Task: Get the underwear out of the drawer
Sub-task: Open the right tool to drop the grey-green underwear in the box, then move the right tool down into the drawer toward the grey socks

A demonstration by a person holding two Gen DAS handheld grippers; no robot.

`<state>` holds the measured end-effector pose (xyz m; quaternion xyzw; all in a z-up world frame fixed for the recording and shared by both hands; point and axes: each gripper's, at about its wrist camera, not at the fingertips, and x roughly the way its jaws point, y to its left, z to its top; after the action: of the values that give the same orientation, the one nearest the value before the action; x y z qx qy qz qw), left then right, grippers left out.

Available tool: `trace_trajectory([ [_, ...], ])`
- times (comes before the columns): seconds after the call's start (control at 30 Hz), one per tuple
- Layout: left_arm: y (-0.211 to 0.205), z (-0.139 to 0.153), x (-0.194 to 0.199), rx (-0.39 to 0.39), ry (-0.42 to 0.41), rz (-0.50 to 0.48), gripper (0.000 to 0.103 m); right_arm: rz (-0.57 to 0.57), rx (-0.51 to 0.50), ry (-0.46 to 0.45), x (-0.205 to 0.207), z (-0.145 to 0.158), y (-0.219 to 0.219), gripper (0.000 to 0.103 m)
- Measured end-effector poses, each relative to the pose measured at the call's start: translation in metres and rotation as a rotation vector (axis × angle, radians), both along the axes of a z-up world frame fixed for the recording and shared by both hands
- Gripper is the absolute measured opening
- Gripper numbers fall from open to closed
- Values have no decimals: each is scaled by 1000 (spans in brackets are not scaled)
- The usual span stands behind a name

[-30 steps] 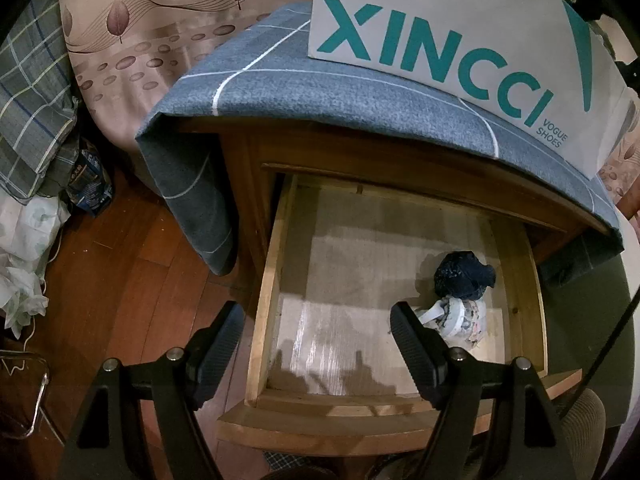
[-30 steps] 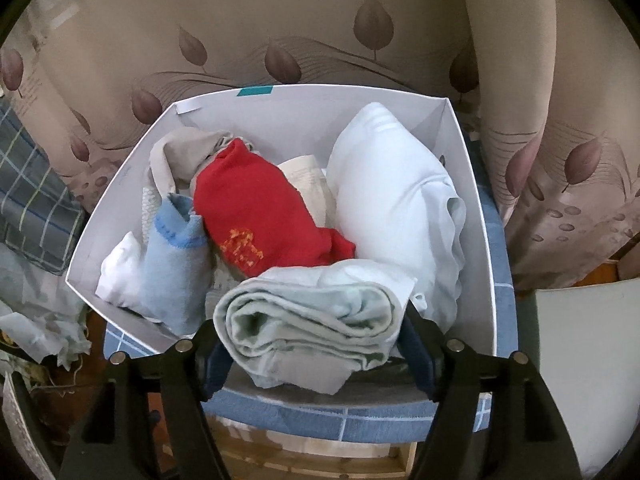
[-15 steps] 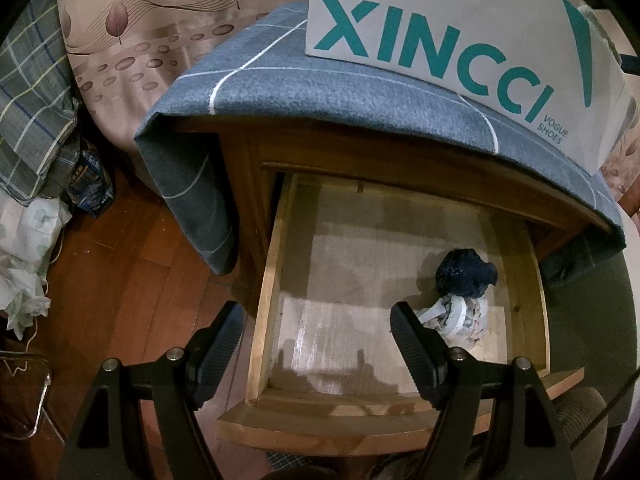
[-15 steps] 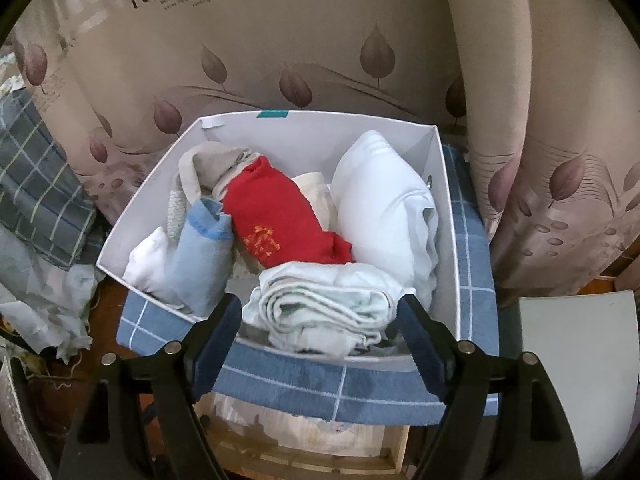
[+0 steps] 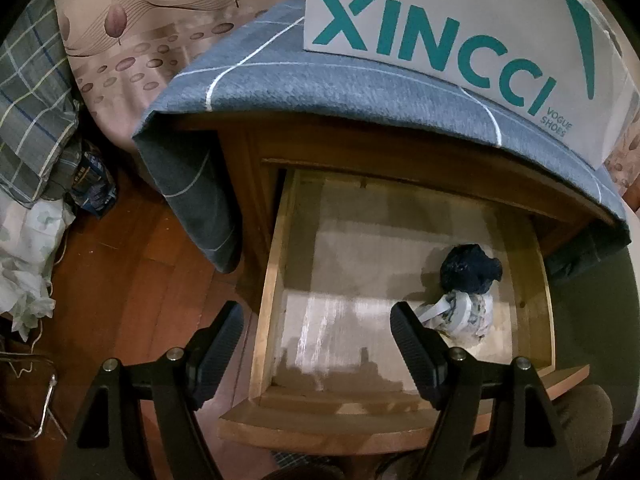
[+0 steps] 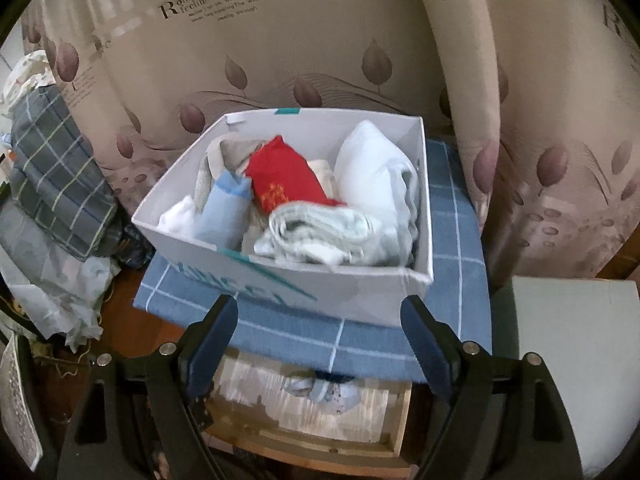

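The wooden drawer (image 5: 276, 264) stands pulled out of the nightstand. At its right side lie a dark navy bundle (image 5: 470, 268) and a pale patterned rolled pair of underwear (image 5: 464, 316). My left gripper (image 5: 316, 340) hangs open above the drawer's front left corner, holding nothing. In the right wrist view the white shoebox (image 6: 360, 300) on the nightstand holds a light green roll (image 6: 320, 236), a red piece (image 6: 284, 184), a light blue piece (image 6: 224, 212) and a white piece (image 6: 376, 168). My right gripper (image 6: 320, 332) is in front of the box, its jaws opening with nothing between them.
A blue checked cloth (image 6: 456, 248) covers the nightstand top. Leaf-print curtains (image 6: 280, 52) hang behind. Plaid bedding and crumpled bags (image 6: 52, 208) are piled at the left on the wooden floor (image 5: 132, 280). A pale block (image 6: 576, 344) stands at the right.
My right gripper has let go of the light green roll, left it in the shoebox and drawn back and upward; the open drawer now shows below. The left gripper has not moved.
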<state>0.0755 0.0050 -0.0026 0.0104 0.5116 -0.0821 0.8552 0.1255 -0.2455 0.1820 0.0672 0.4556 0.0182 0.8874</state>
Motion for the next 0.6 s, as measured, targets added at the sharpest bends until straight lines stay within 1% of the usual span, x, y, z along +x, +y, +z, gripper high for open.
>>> trace_trajectory([
  [0.13,1,0,0,1,5,5,78,6,-29,27,-20,-22,-2,82],
  [0.33,0,0,0,8,3,5,78,45,-35,138,-37,-74,1,82],
  [0.4,0,-1,0,6,2,5,78,72,-36,180,-39,-93,6,82],
  [0.6,3,-1,0,-8,2,6,78,215,-29,320,-33,-157,29,81],
])
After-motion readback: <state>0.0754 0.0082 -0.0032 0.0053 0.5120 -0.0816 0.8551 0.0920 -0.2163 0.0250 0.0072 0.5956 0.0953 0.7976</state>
